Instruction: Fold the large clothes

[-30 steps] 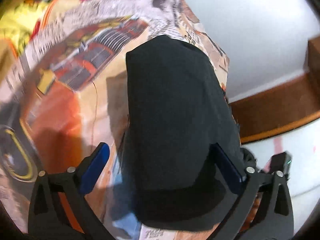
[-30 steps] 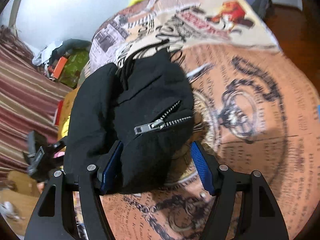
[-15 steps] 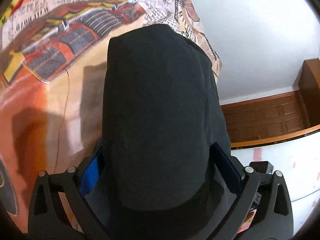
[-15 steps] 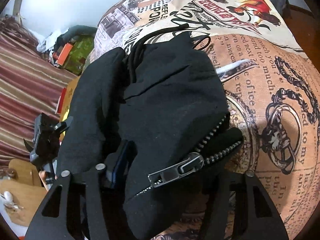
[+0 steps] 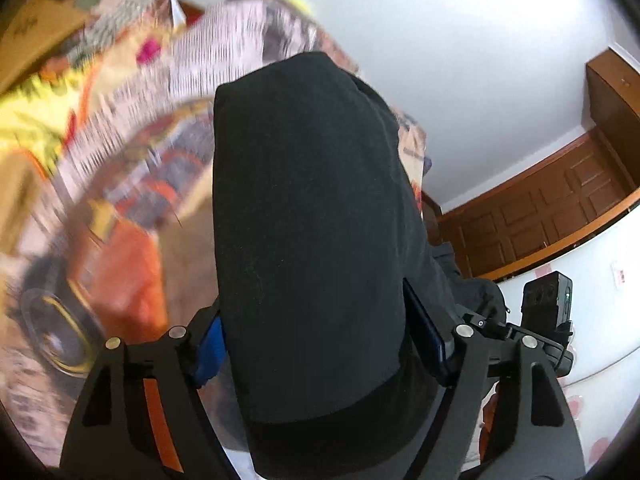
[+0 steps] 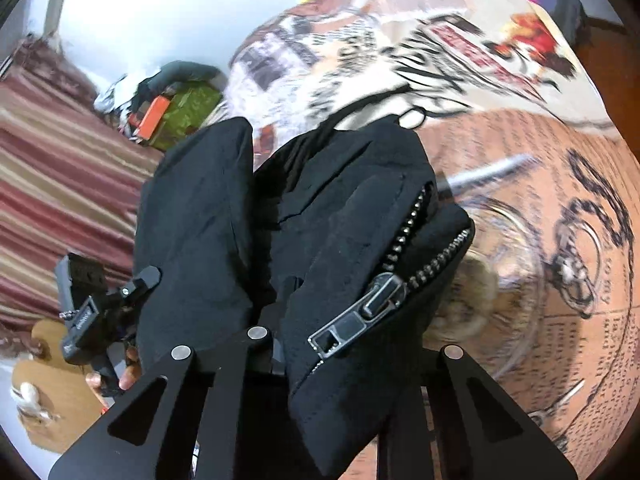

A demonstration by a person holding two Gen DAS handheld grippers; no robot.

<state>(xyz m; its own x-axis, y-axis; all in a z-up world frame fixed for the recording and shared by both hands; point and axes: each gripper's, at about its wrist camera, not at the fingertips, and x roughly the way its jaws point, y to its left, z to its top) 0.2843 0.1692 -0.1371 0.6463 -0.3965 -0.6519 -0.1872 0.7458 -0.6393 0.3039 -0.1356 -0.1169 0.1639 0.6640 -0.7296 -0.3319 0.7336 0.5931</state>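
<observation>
Under both of your grippers lies the bedspread, printed with newspaper text, chains and orange panels; it spreads out ahead of the right fingers and to their right, and to the left of the left fingers, where it is smeared by motion blur. Beyond it in the left wrist view you see a white wall and brown wooden panelling off to the right of the fingers. In the right wrist view a red-striped fabric fills the far left.

The black jacket is the task's thing, and you hold it with both grippers, bunched into a thick roll. In the left wrist view the jacket runs straight out between the fingers and away from them, covering the middle of the frame. Your left gripper is clenched on it, with the blue pads pressed against the cloth on either side. Your right gripper likewise grasps the jacket: the fabric fills the gap between its fingers and hides their pads.

A metal zipper pull lies on the cloth just ahead of the right fingers, with the zipper teeth splitting into two rows beyond it. A black drawstring loops past the jacket's far end.
</observation>
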